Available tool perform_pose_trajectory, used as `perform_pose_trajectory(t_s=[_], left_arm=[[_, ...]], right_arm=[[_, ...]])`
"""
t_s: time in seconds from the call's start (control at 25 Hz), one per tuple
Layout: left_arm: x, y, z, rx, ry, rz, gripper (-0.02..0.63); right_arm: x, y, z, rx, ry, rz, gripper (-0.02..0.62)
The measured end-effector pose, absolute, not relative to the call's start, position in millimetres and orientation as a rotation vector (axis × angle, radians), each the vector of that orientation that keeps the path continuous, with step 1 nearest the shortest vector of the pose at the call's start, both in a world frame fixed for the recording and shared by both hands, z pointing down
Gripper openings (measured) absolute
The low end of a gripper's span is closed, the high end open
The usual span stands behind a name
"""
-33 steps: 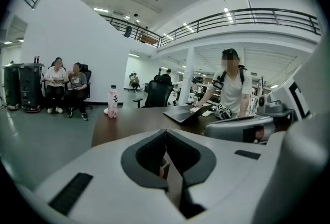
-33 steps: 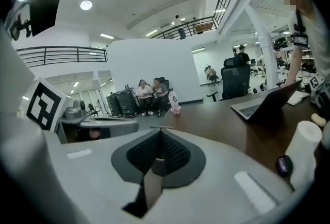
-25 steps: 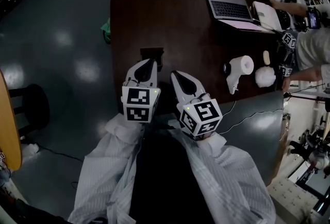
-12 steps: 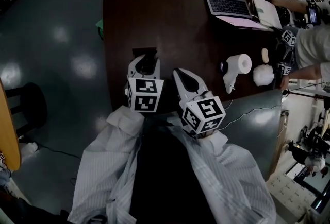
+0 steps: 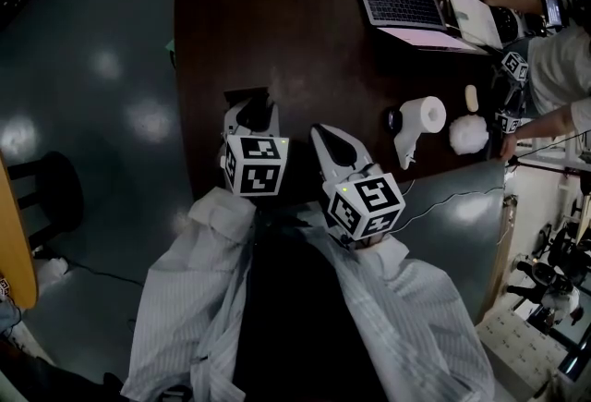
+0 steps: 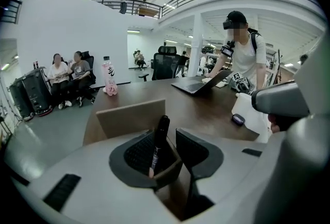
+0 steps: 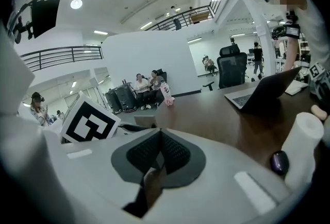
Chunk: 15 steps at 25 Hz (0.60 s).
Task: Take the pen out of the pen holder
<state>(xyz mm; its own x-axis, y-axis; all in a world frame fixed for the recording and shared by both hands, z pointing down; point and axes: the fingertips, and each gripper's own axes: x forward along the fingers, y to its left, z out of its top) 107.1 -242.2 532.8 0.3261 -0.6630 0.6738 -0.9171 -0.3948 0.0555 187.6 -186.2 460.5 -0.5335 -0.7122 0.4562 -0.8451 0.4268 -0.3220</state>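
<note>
Left claw (image 6: 172,143) opening, jaws spread. Black pen (image 6: 159,138) upright between them, close to left pad, not pinched. Pen stands in brown pen holder (image 6: 129,117), toward near left corner of table (image 5: 305,40). Right claw (image 7: 159,151) pressed together, nothing in it, just beside left claw over table's near edge.
</note>
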Motion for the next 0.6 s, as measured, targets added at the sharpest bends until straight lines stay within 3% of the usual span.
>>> perform_pose_trajectory(t_s=[0.6], left_arm=[[101.0, -244.4, 536.4, 2.128, -1.38, 0.752, 0.096]], right_arm=[[195.5, -183.3, 460.0, 1.382, -2.424, 0.77, 0.002]])
